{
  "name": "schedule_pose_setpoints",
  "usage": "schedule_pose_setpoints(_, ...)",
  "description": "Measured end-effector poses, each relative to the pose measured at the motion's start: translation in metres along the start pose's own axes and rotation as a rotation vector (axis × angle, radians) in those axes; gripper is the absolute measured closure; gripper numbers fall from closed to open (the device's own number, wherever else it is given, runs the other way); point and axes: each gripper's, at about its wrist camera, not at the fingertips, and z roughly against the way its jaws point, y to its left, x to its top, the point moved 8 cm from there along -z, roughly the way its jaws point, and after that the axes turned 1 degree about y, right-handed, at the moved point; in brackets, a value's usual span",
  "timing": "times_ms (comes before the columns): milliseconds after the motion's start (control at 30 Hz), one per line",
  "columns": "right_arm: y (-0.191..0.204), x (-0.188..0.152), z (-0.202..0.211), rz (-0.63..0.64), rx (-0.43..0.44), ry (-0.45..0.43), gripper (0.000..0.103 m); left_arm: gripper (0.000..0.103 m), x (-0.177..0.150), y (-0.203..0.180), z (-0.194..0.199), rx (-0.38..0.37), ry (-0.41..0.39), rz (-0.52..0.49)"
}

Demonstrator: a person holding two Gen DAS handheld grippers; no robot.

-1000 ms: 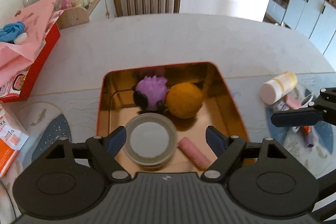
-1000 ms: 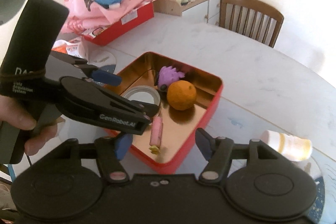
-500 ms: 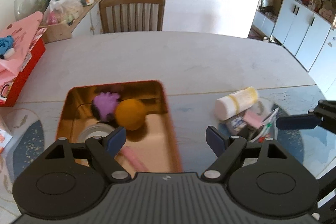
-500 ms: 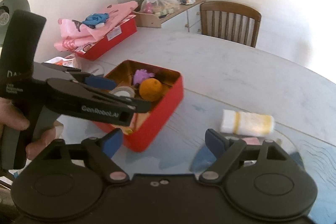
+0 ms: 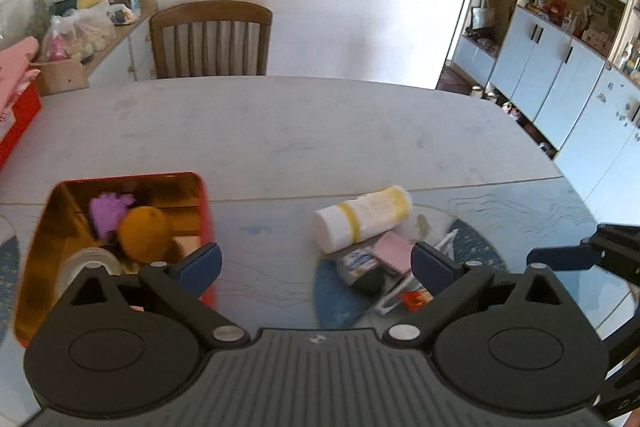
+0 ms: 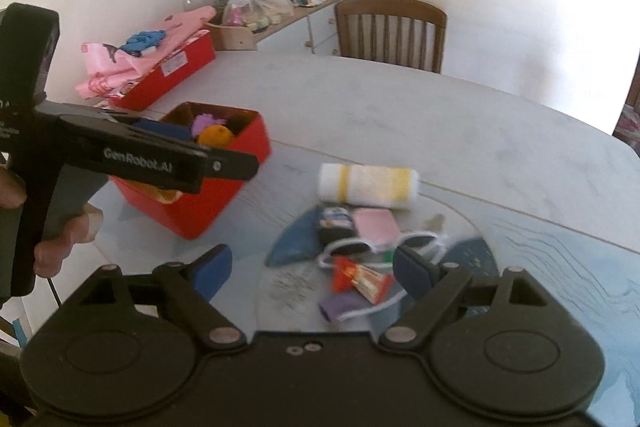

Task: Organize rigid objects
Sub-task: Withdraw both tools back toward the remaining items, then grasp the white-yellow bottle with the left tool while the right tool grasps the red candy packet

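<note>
At the left of the table [image 5: 320, 131] sits the red tin [image 6: 224, 195], open-topped so sorted things drop straight in; it already holds a purple spiky toy [image 5: 108, 207], an orange ball [image 5: 144, 233] and a round lidded tub [image 5: 86, 267], packed toward its far and left sides, which leaves some floor free near its right wall. The left hand-held gripper [image 5: 316, 259] hovers just right of the tin with its jaws spread wide and nothing between them, released and facing the pile. To the right, well apart from the tin, the unsorted heap lies on a blue placemat [image 6: 296, 243]: a white bottle with yellow bands [image 6: 368, 183] on its side at the far edge, a pink block [image 6: 376, 223], white sunglasses [image 6: 380, 247] and a red wrapper [image 6: 360, 279] nearer. The right hand-held gripper [image 6: 312, 269] hangs over that heap, jaws likewise apart and empty. Bare table between tin and heap gives a clear carrying lane; the bottle, I judge, may roll if nudged
</note>
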Motion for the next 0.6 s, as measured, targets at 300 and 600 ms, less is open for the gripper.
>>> schedule_pose_setpoints(300,-0.042,-0.018,0.000,-0.041,-0.033,0.015,0.016,0.000,0.006,-0.031,-0.031,-0.030,0.024,0.004)
schedule_pose_setpoints(600,-0.058,-0.029,-0.022,-0.052,-0.031,0.048,0.018,0.000,0.014,-0.036,-0.077,0.020,0.084,-0.052)
